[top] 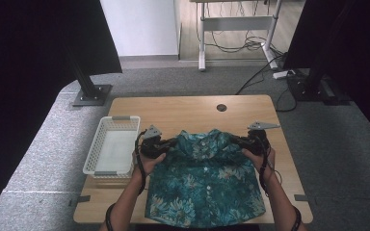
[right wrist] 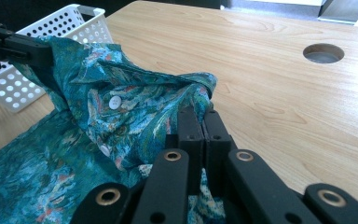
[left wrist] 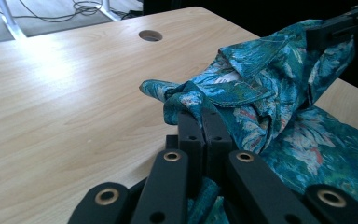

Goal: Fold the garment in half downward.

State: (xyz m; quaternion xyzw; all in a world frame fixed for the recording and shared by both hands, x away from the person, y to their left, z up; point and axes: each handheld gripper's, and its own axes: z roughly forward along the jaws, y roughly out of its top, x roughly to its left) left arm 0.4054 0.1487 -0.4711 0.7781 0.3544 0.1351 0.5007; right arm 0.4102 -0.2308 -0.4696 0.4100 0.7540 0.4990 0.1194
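One shirt [top: 204,185], pinched by two claws; one basket [top: 110,147].

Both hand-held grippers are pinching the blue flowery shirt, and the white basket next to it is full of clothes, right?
Not quite. The white perforated plastic basket is empty, as the high view shows. The rest holds: the left hand-held gripper and the right hand-held gripper are each shut on the teal floral button-up shirt, which lies on the light wooden table beside the basket.

No legible text, seemingly.
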